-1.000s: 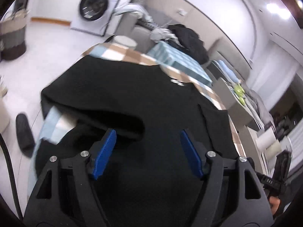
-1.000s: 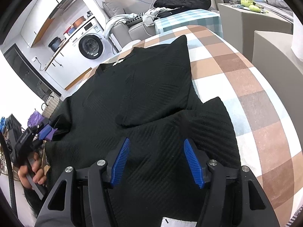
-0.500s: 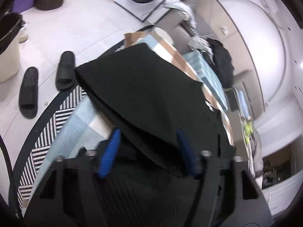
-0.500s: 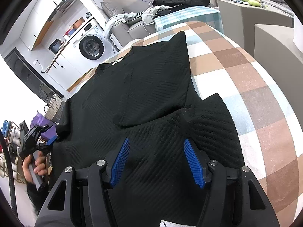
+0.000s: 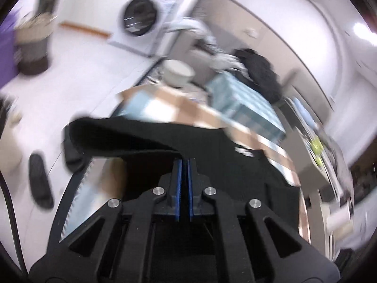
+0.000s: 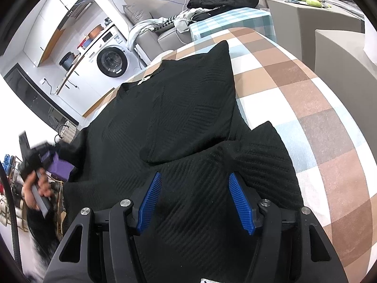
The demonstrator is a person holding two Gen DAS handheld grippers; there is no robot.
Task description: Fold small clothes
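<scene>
black ribbed-knit garment (image 6: 188,108), blue ridged pads (image 6: 241,204) on black right gripper (image 6: 195,202), tablecloth (image 6: 306,99) checked brown, white, pale blue, white washing machine (image 6: 110,59), teal-checked cloth (image 6: 231,21)

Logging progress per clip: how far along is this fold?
Done: one sleeve lies folded across the black ribbed knit top. In hand: the left gripper is shut on its other sleeve, lifting it. Left: laying that sleeve over and folding the body; the right gripper hovers open.

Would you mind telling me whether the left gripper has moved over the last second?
Yes. In the right wrist view the left gripper has risen from beside the table edge toward the washing machine, lifting the black garment.
</scene>
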